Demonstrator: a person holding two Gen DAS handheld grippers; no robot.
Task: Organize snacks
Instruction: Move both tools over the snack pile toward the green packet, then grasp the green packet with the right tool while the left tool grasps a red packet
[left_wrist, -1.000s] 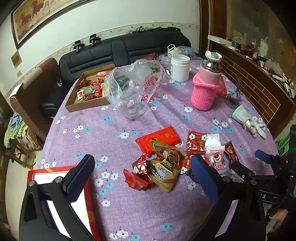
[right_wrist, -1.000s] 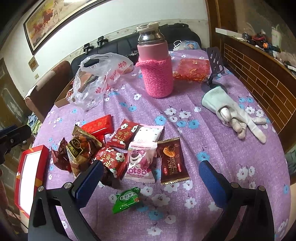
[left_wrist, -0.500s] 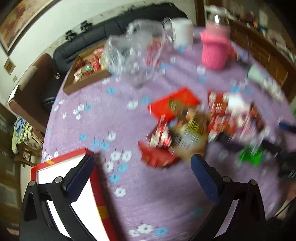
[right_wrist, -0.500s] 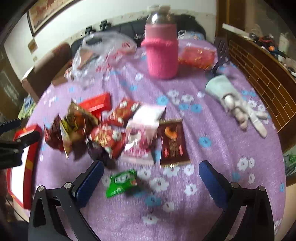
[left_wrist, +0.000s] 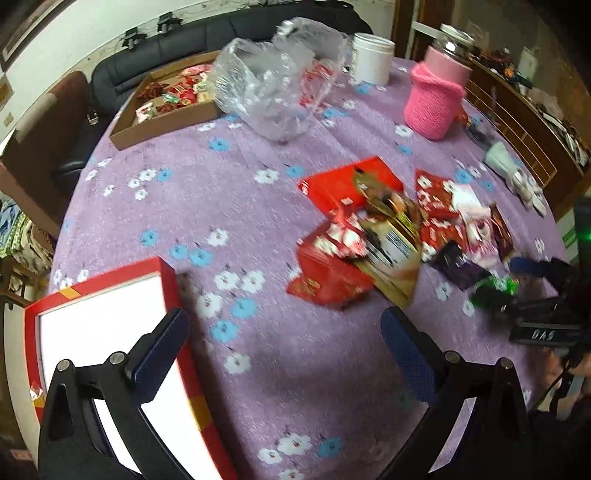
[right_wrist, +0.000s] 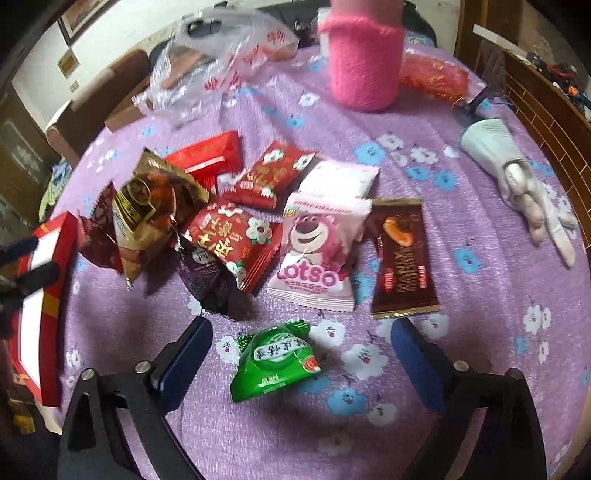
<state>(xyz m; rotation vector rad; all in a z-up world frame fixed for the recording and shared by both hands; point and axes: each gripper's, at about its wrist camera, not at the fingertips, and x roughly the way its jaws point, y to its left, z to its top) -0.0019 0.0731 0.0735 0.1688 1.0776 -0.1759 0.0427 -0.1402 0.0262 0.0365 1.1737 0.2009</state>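
Several snack packets lie in a heap on the purple flowered tablecloth (left_wrist: 184, 206). In the right wrist view a green packet (right_wrist: 275, 360) lies between my right gripper's open fingers (right_wrist: 301, 350), with a pink Lotso packet (right_wrist: 317, 254), a brown chocolate packet (right_wrist: 402, 258) and red packets (right_wrist: 236, 240) beyond. My left gripper (left_wrist: 284, 343) is open and empty, over the cloth beside a red-rimmed box (left_wrist: 110, 332) with a white inside. The heap (left_wrist: 369, 240) lies ahead and right of it. The right gripper also shows in the left wrist view (left_wrist: 517, 280).
A cardboard tray of snacks (left_wrist: 166, 107) stands at the back left, a clear plastic bag (left_wrist: 273, 81) beside it. A pink knitted bottle (left_wrist: 436, 96), a white jar (left_wrist: 371, 59) and a pale glove (right_wrist: 517, 177) sit at the back and right. A sofa lies beyond.
My left gripper has drawn back and left, so the red box is now under its left finger. My right gripper has moved forward and down over the green packet.
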